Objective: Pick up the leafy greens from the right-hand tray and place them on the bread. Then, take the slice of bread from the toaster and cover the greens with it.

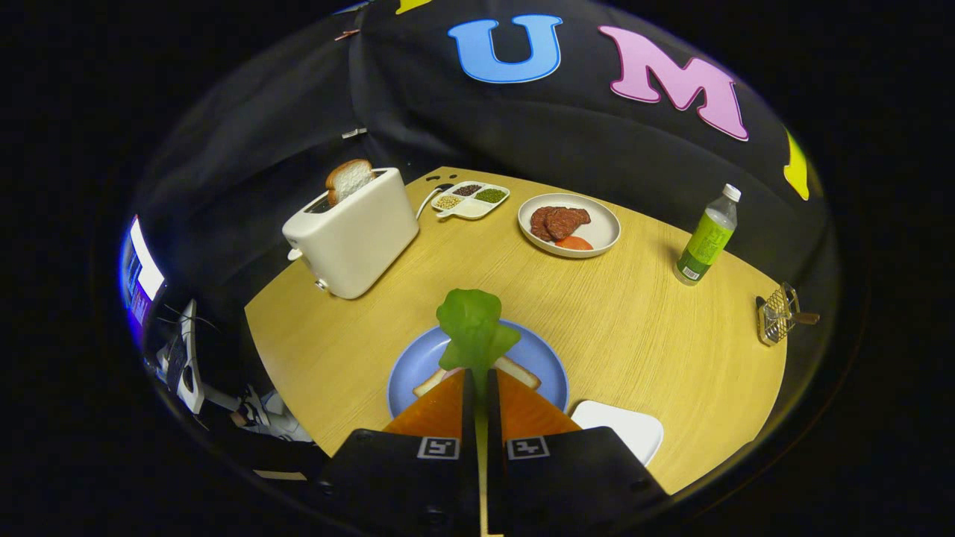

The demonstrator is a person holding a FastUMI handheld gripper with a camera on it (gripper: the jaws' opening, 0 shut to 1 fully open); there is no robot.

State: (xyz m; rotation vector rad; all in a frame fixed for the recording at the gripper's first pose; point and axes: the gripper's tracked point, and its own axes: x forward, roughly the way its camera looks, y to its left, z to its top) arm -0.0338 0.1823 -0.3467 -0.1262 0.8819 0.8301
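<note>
Fingers [477,377] pinched on a green, ruffled lettuce leaf [474,330] upright over the bread [518,371] on the blue plate [543,356]

The gripper [477,373] points forward and slightly down. Its two fingers are nearly together, pinching a leaf [474,328] between them.

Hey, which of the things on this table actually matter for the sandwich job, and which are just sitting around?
Part of the job:
- leafy greens, pinched between the fingers of the gripper
- bread on the blue plate
- bread slice standing in the toaster
- white tray

Just lying about:
- plate of meat
- divided dish
- bottle
- wire basket
</note>
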